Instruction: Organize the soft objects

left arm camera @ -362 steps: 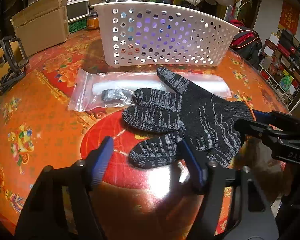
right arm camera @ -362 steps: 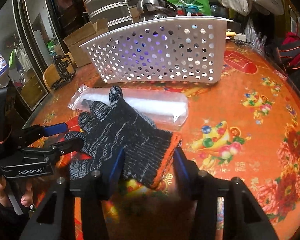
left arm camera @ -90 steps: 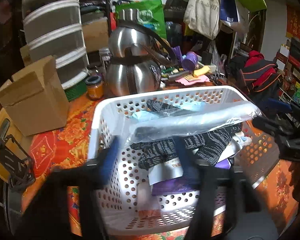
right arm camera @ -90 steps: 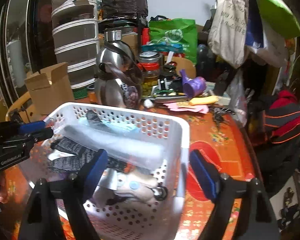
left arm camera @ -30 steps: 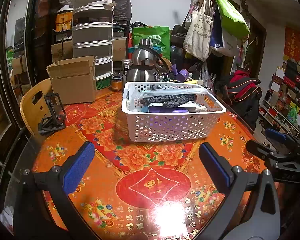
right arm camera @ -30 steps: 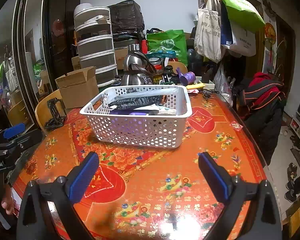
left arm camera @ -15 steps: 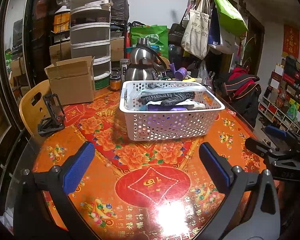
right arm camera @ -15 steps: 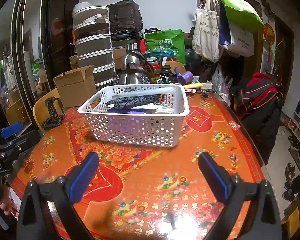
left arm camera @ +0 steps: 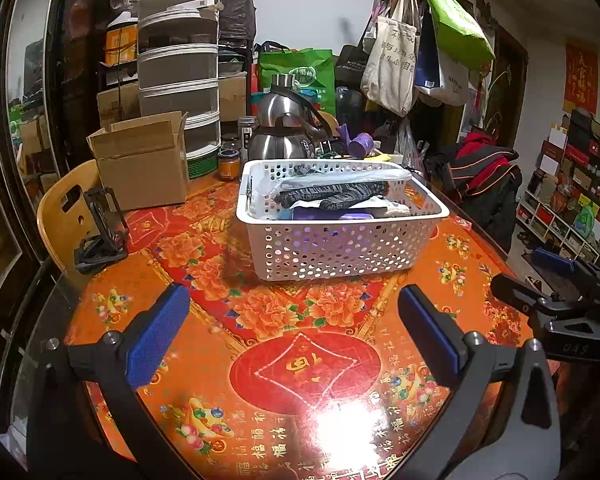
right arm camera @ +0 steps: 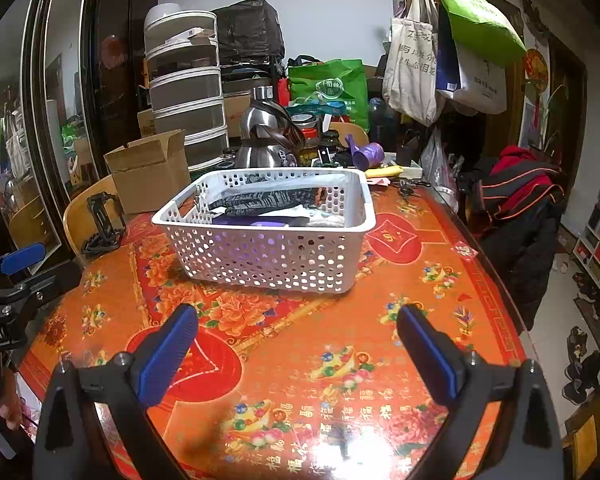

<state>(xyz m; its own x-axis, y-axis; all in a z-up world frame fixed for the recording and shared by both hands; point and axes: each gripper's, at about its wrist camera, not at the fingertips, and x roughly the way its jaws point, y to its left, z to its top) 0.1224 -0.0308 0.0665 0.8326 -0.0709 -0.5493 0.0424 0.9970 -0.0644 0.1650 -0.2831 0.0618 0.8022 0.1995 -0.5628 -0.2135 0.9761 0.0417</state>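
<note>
Both tongs are wide open and empty; the soft things sit in the basket.

The left gripper (left arm camera: 292,330) and right gripper (right arm camera: 296,346) hang over the bare orange table (left arm camera: 260,360), near the bottom of each view. The white basket (left arm camera: 340,248) sits in the middle, with the dark knit gloves (left arm camera: 332,194) and a clear plastic bag (left arm camera: 340,178) piled to the rim. I think the top things could slide out if a tong bumps the basket. Behind it, near the top middle, stands a shiny kettle (left arm camera: 284,136), and a cardboard box (left arm camera: 144,164) sits at the left. A black stand (left arm camera: 100,232) is at the left edge. Nothing blocks the basket's front.
</note>
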